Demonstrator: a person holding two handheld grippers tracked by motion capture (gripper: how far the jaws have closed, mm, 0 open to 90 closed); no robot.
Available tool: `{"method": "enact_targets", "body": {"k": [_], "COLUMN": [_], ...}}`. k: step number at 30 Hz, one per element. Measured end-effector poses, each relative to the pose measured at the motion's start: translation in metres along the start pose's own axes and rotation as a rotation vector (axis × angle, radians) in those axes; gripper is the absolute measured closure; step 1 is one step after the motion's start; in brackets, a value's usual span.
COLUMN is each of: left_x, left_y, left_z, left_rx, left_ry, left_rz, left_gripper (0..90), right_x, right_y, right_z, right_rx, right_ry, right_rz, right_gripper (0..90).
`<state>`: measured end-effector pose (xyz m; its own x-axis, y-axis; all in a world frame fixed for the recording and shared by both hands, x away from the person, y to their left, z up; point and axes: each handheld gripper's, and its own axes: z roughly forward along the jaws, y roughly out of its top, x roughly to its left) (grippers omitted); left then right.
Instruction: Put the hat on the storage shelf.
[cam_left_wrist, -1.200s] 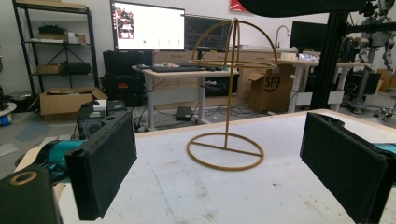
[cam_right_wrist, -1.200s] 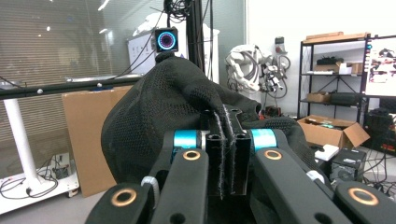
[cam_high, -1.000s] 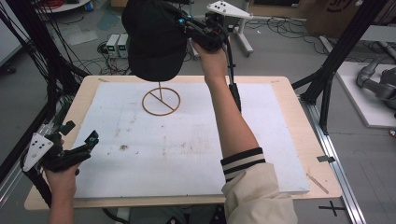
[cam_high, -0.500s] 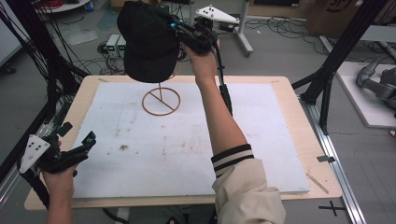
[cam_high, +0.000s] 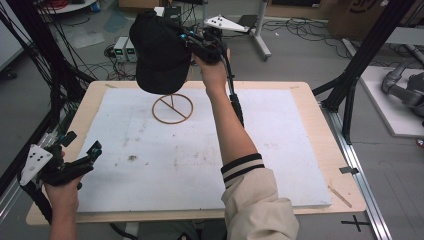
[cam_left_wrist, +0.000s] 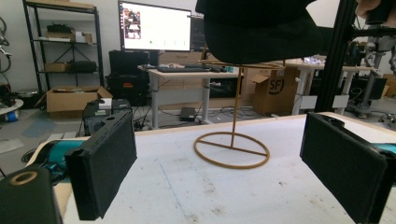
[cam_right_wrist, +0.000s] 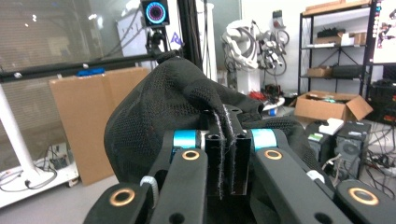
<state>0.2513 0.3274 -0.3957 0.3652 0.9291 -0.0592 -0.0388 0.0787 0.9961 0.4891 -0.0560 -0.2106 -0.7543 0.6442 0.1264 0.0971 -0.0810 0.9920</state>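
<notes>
The right claw (cam_right_wrist: 226, 163) is pinched shut on a fold of the black mesh cap (cam_high: 159, 52), which is held over the stand (cam_high: 172, 108) on the white board (cam_high: 280, 150). The left claw (cam_high: 80, 162) is held open near the board's left edge, with bare board ahead. "SF" is read on a box (cam_left_wrist: 275, 88).

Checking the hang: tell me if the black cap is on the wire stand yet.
Cannot tell. The black cap, pinched in the right gripper, covers the wire stand top; contact is hidden.
</notes>
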Motion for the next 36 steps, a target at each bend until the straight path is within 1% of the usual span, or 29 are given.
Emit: {"method": "enact_targets", "body": {"k": [3,6,10,12,15,19,22,24,26,28,31,33,34,36], "left_x": [0.0,0.001,0.0,0.001,0.001,0.002,0.002,0.002,0.002,0.002,0.002,0.002,0.002,0.002], "left_y": [-0.001,0.0,-0.001,-0.001,-0.001,0.0,0.0,-0.001,0.0,0.0,0.0,-0.001,-0.001,-0.001], "left_z": [0.0,0.0,0.0,0.0,-0.001,-0.001,-0.001,-0.001,-0.001,-0.002,-0.002,-0.002,-0.001,-0.001], "left_rx": [0.0,-0.001,0.001,0.001,0.001,-0.001,-0.002,-0.002,-0.001,0.0,0.0,0.0,0.0,-0.002], "left_ry": [0.002,0.002,0.001,0.001,0.002,0.002,0.001,0.003,0.002,0.003,0.004,0.003,0.004,0.002], "left_rz": [0.0,-0.001,-0.001,-0.001,0.0,-0.002,-0.002,-0.003,-0.002,-0.004,-0.005,-0.006,-0.006,-0.004], "left_gripper": [11.0,11.0,11.0,11.0,11.0,11.0,11.0,11.0,11.0,11.0,11.0,11.0,11.0,11.0], "right_x": [-0.003,-0.007,-0.008,-0.009,-0.01,-0.013,-0.014,-0.015,-0.014,-0.014,-0.014,-0.014,-0.015,-0.016], "right_y": [-0.005,-0.01,-0.017,-0.021,-0.024,-0.028,-0.031,-0.032,-0.033,-0.035,-0.037,-0.036,-0.035,-0.034], "right_z": [0.002,0.003,0.006,0.008,0.009,0.011,0.011,0.011,0.012,0.013,0.014,0.012,0.012,0.01], "right_rx": [0.014,0.02,0.041,0.061,0.061,0.082,0.092,0.102,0.114,0.125,0.128,0.114,0.107,0.101], "right_ry": [-0.008,-0.011,-0.019,-0.027,-0.025,-0.043,-0.055,-0.063,-0.086,-0.1,-0.112,-0.124,-0.13,-0.15], "right_rz": [0.002,0.023,0.022,0.023,0.027,0.04,0.033,0.022,0.008,0.003,0.005,0.012,0.018,0.018], "right_gripper": [88.7,88.7,88.4,88.3,88.0,86.9,84.3,81.1,74.3,67.9,64.8,61.9,58.9,55.3]}}
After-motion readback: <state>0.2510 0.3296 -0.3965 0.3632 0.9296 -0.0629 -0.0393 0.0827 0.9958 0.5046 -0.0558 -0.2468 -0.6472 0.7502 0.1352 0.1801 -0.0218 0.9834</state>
